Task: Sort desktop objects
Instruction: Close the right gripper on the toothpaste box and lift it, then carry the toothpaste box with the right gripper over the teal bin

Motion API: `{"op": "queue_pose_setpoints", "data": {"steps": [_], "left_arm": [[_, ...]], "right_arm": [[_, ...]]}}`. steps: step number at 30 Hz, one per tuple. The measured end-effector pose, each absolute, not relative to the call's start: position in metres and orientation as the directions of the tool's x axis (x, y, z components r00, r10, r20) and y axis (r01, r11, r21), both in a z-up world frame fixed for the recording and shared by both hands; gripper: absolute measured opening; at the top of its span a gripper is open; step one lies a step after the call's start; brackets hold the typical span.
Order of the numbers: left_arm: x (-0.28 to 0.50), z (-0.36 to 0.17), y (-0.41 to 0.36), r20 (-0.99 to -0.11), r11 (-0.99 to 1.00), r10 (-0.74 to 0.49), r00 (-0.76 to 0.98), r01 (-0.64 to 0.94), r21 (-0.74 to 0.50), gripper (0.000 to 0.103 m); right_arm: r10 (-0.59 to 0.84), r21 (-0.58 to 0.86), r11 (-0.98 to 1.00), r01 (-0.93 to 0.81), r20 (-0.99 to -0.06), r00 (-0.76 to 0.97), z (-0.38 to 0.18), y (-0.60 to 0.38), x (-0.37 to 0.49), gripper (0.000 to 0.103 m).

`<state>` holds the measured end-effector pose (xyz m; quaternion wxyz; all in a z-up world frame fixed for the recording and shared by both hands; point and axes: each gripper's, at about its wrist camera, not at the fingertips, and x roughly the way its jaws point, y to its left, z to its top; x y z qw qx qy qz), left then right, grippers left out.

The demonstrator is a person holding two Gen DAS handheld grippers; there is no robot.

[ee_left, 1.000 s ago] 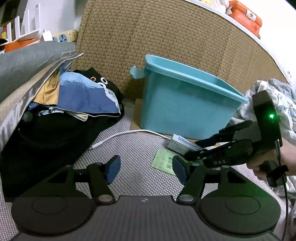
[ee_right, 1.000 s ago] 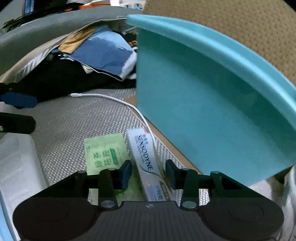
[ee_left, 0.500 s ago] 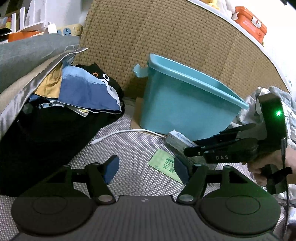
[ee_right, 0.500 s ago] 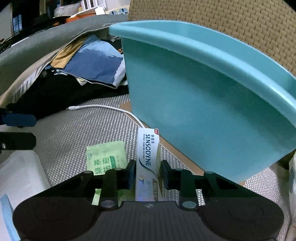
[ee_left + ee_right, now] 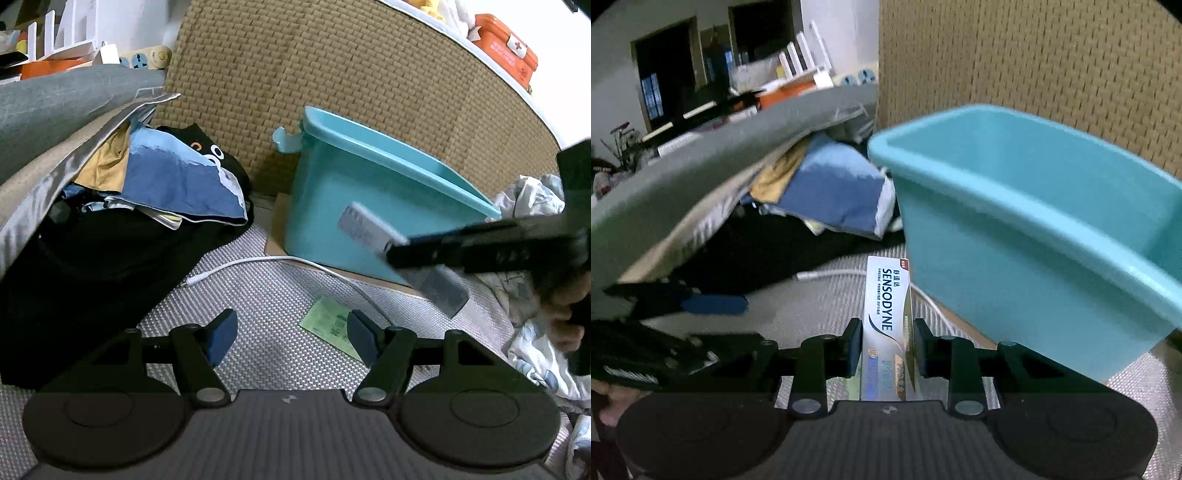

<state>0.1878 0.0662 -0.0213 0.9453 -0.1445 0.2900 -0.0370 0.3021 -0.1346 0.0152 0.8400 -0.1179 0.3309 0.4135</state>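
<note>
My right gripper is shut on a white toothpaste box, which hangs above the mat just left of the teal plastic bin. In the left wrist view the same box shows blurred in front of the bin, held by the right gripper that reaches in from the right. My left gripper stands open low over the grey woven mat, with nothing between its blue pads. A green sachet lies flat on the mat by its right finger.
A white cable runs across the mat in front of the bin. A pile of dark and blue clothes fills the left. A woven screen rises behind the bin. Crumpled white cloth lies at the right.
The right gripper closed on the toothpaste box and lifted it off the mat, up along the front of the bin. The left gripper stayed where it was.
</note>
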Motion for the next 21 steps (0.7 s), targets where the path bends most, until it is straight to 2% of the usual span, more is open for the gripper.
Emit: {"op": "queue_pose_setpoints", "data": {"steps": [9, 15, 21], "left_arm": [[0.186, -0.021, 0.067, -0.536, 0.952, -0.162, 0.829, -0.011, -0.305, 0.069], [0.186, -0.021, 0.066, -0.54, 0.952, -0.167, 0.825, -0.009, -0.307, 0.069], [0.186, -0.021, 0.064, -0.542, 0.952, -0.17, 0.823, -0.004, -0.305, 0.069]], "right_arm": [[0.678, 0.095, 0.617, -0.781, -0.568, 0.467, 0.057, -0.138, 0.294, 0.032], [0.706, 0.131, 0.646, -0.752, -0.477, 0.523, 0.081, -0.144, 0.298, 0.032], [0.69, 0.139, 0.697, -0.704, -0.399, 0.604, 0.099, -0.149, 0.305, 0.032]]}}
